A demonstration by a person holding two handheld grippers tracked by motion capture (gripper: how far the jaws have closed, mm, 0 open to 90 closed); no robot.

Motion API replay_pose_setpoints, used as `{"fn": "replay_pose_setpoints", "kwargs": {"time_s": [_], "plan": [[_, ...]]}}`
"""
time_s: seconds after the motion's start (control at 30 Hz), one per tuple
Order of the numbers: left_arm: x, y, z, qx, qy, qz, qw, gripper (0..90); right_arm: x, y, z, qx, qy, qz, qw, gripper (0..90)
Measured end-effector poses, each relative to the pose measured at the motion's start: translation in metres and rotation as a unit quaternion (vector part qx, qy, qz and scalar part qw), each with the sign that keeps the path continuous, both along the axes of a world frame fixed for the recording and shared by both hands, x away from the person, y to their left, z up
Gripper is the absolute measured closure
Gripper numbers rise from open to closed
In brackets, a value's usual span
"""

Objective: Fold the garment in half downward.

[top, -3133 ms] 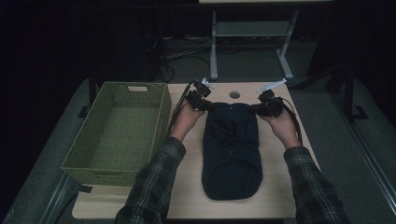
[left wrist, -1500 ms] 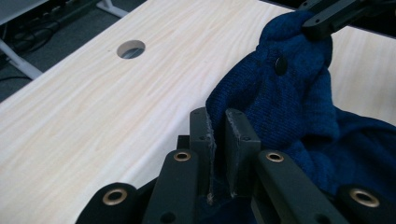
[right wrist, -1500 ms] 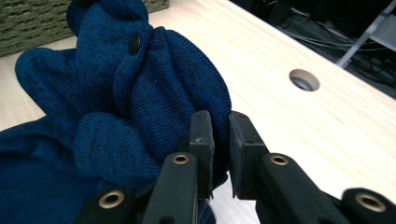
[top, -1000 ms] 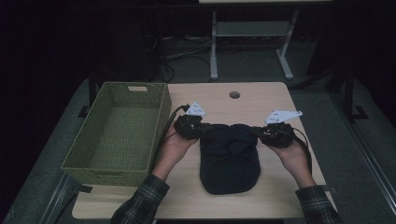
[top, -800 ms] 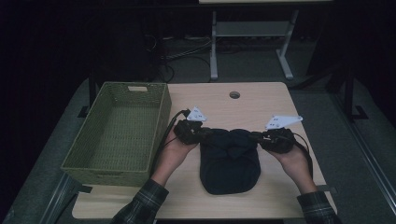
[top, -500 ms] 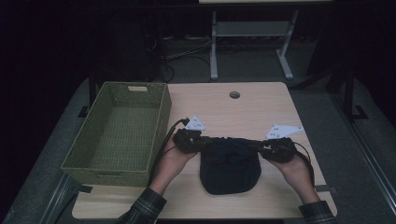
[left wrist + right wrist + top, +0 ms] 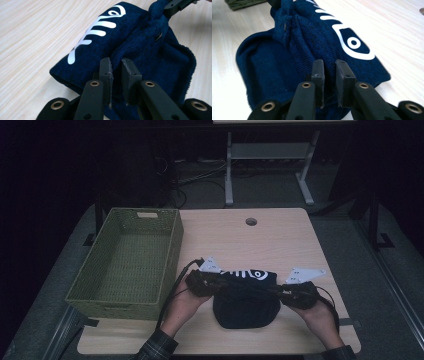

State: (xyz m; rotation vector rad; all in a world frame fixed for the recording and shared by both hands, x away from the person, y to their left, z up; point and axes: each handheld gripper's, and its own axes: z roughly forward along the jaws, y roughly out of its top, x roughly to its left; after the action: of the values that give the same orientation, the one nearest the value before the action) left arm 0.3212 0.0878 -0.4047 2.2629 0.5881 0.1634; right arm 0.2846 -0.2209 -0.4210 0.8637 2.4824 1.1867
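A dark navy cloth point(image 7: 245, 307) with a white fish-bone print lies folded on the near part of the wooden table point(image 7: 260, 245). My left gripper point(image 7: 222, 284) is shut on the fold's left end, and the right gripper point(image 7: 276, 291) is shut on its right end. In the left gripper view the cloth point(image 7: 140, 45) fills the narrow gap between my jaws point(image 7: 116, 63), with the other gripper point(image 7: 176, 5) pinching the far end. The right gripper view shows my jaws point(image 7: 329, 64) biting the cloth point(image 7: 312, 37) beside the printed eye.
An empty green woven basket point(image 7: 172, 245) stands along the table's left side, close to my left hand. A round cable hole point(image 7: 251, 221) sits near the table's far edge. Behind the table is a dark floor with a white frame point(image 7: 265, 150) and cables.
Both hands have drawn toward the near edge and sunk, pulling the cloth's far edge over itself. The cloth is now shorter and its white print faces up.
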Motion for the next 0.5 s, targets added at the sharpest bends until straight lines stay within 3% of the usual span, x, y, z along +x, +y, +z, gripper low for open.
{"fn": "replay_pose_setpoints", "kwargs": {"time_s": [0.5], "plan": [[-0.019, 0.008, -0.007, 0.007, 0.011, -0.004, 0.9999, 73.9, -0.032, 0.004, -0.011, 0.014, 0.02, 0.015, 0.9996, 72.3]]}}
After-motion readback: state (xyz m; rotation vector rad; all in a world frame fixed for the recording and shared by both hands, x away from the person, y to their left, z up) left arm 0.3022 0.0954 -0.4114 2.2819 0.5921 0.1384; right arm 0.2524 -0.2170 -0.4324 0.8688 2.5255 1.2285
